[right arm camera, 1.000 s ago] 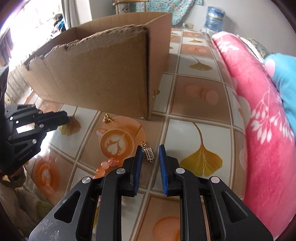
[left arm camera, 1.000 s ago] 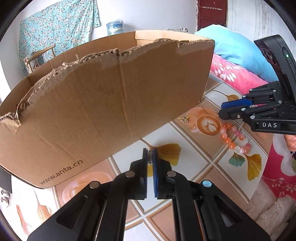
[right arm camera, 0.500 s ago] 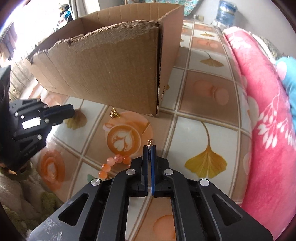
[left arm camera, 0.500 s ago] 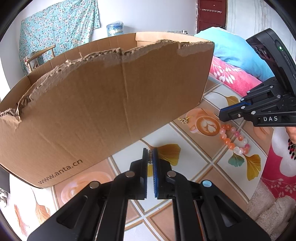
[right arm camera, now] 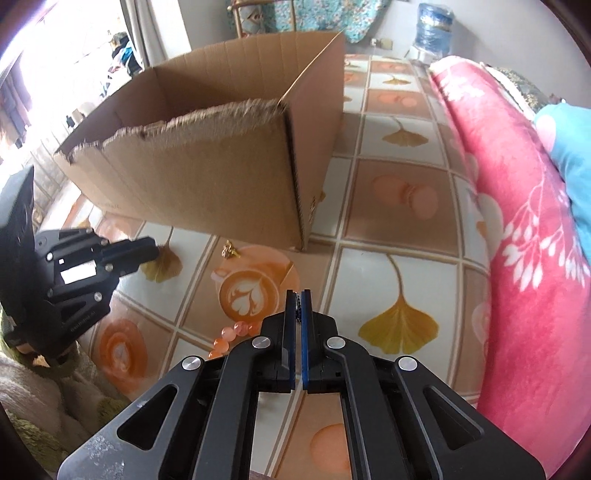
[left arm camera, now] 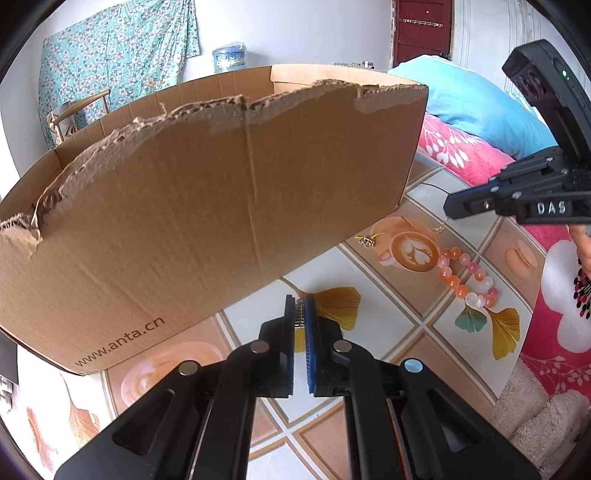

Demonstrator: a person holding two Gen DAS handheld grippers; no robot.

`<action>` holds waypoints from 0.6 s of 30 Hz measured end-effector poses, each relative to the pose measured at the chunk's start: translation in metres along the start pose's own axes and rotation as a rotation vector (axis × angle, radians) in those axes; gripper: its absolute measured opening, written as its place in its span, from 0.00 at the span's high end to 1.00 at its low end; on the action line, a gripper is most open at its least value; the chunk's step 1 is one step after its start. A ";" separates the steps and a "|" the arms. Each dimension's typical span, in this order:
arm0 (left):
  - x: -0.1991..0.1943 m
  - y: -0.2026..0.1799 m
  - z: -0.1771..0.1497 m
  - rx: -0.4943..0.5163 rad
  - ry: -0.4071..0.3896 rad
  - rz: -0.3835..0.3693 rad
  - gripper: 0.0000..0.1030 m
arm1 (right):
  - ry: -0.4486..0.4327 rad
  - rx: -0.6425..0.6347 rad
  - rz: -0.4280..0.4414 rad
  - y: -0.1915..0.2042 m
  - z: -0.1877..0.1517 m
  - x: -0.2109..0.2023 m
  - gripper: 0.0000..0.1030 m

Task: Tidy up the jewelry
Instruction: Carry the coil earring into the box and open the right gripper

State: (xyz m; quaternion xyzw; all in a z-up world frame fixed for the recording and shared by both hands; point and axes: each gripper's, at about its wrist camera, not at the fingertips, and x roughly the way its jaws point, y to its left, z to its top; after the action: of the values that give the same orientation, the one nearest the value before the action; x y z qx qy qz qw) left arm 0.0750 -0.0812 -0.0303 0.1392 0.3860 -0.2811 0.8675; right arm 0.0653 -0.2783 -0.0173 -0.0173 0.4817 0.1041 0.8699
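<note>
Beside the cardboard box point(right arm camera: 221, 177), the right hand-held gripper point(right arm camera: 298, 295) pinches a small earring point(left arm camera: 439, 228) above the bead bracelet point(left arm camera: 465, 275), while the left hand-held gripper point(left arm camera: 300, 301) clamps another small piece.

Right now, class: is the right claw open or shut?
Shut. The right claw has its blue pads nearly together, pinching a small earring that dangles from its tip above the patterned tablecloth.

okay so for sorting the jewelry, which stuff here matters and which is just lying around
Part of the job:
cardboard box
bead bracelet
gold charm on the table
earring in the right hand-held gripper
left hand-held gripper, shut on a small metal piece

Just lying about:
pink blanket
blue pillow
water jug
</note>
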 end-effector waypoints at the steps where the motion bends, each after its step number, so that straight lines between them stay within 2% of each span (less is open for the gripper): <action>1: 0.000 0.000 0.000 -0.001 0.000 -0.001 0.95 | -0.006 0.007 0.003 0.003 -0.003 -0.005 1.00; 10: -0.012 0.003 0.001 -0.007 -0.038 -0.019 0.96 | -0.079 0.028 0.001 0.002 0.005 -0.032 1.00; 14: -0.031 -0.001 0.006 0.003 -0.081 -0.025 0.96 | -0.130 0.003 0.000 0.006 0.013 -0.046 1.00; 18: -0.064 -0.002 0.016 0.009 -0.159 -0.027 0.96 | -0.211 -0.041 0.025 0.018 0.019 -0.068 1.00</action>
State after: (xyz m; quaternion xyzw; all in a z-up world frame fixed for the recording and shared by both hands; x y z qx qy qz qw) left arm 0.0488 -0.0659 0.0282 0.1154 0.3165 -0.3046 0.8909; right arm 0.0429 -0.2695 0.0511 -0.0179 0.3853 0.1259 0.9140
